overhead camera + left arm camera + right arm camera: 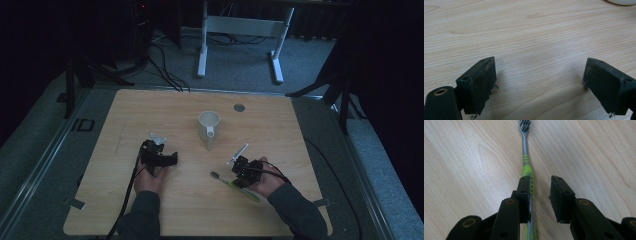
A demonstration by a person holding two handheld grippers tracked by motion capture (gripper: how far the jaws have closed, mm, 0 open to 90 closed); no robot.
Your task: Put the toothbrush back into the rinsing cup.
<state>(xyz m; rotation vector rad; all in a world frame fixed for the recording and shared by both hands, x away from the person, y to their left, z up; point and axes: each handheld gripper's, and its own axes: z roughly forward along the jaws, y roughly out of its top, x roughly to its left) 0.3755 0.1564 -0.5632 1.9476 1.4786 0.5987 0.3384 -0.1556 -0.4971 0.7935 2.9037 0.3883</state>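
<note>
Mid-table, white mug (208,125) upright, interior unclear

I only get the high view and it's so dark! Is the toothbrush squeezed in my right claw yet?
Observer: Not yet. In the right gripper view the right claw sits over the toothbrush. The handle runs close along one pad, and there is a gap to the other.
Operator: Which end points away from the claw?
Observer: The bristle head, straight ahead of the jaws.
Operator: And my left claw?
Observer: The left claw is wide open, with just wooden table between its jaws.
</note>
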